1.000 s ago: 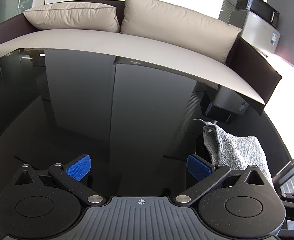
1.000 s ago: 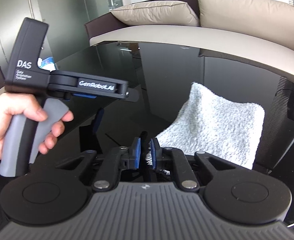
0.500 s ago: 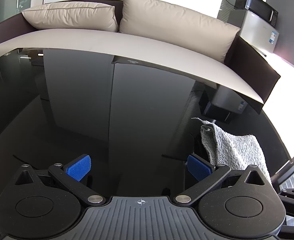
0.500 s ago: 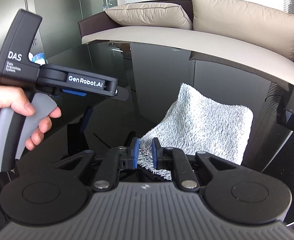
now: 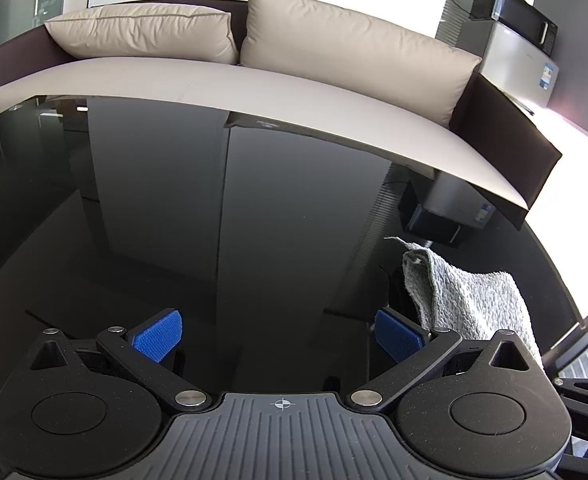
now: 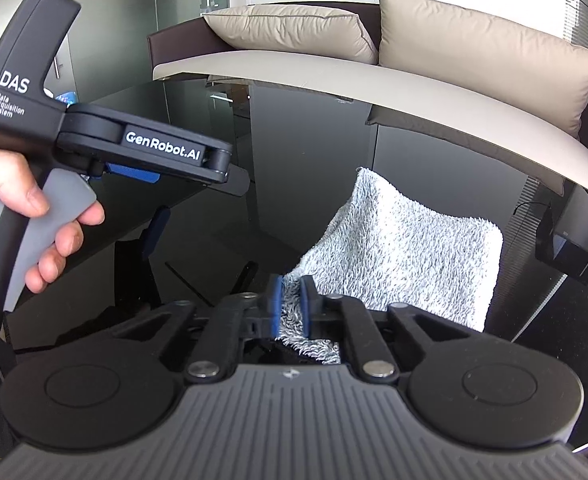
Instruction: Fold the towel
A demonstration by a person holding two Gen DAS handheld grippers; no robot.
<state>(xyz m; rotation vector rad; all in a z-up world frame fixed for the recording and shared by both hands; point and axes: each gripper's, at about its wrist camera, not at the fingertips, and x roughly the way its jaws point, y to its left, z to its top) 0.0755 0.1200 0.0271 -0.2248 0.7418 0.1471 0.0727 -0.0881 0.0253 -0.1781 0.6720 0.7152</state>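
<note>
Left wrist view. Glossy black counter (image 5: 254, 208); beige sofa (image 5: 254, 92) with two cushions beyond; microwave (image 5: 513, 8) far right. Left claw (image 5: 278, 336) gaping wide, blue pads (image 5: 158, 334) well apart, nothing between, poised above bare counter. Towel (image 5: 469, 304), grey terry, just beside the right pad, near edge raised in a peak.

Right wrist view. Same counter (image 6: 294, 160), same sofa (image 6: 373, 72). Right claw (image 6: 292, 300) just closed further, now clamped on near corner of towel (image 6: 405, 248); far part flat on counter. Left claw (image 6: 150, 232) at left, held in a hand (image 6: 34, 216).

Handling note, as judgement: fold barely begun. Best done by keeping the pinch firm, bringing the free claw to the matching near corner, then carrying both corners level over the far edge, aligned before release.
</note>
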